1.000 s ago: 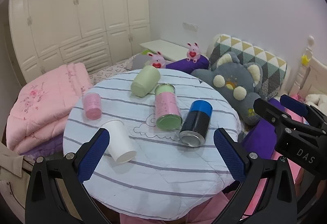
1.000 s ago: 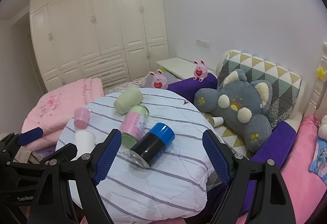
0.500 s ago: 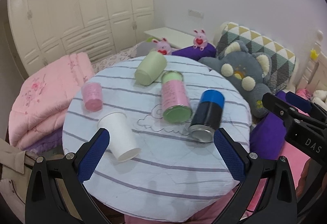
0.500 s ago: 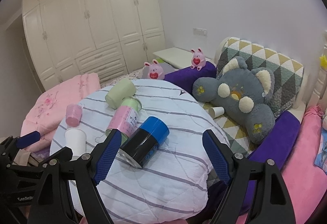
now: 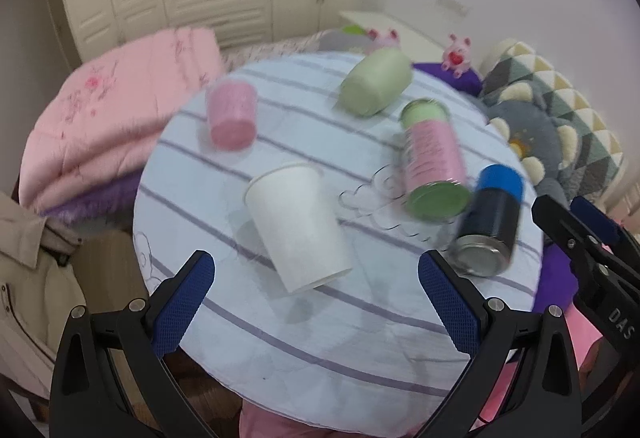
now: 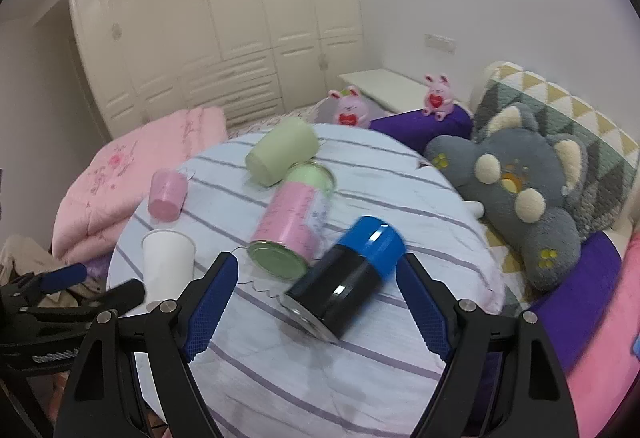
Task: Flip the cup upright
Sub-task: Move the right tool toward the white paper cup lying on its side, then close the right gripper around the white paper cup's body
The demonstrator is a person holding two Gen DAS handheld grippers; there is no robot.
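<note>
Nearing the white cup [image 5: 298, 224] lying on its side since earlier, left hand-held gripper [image 5: 316, 298] spread wide, empty.

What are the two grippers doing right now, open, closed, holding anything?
Left gripper: jaws open, empty, white cup lying on its side ahead of them.
Right gripper: jaws open, empty, black-and-blue can lying ahead of them.

In the left wrist view we see the white paper cup [image 5: 298, 224] and black can [image 5: 486, 222] smeared by motion blur; the right gripper [image 5: 592, 234] is cut off at the frame's edge.
</note>
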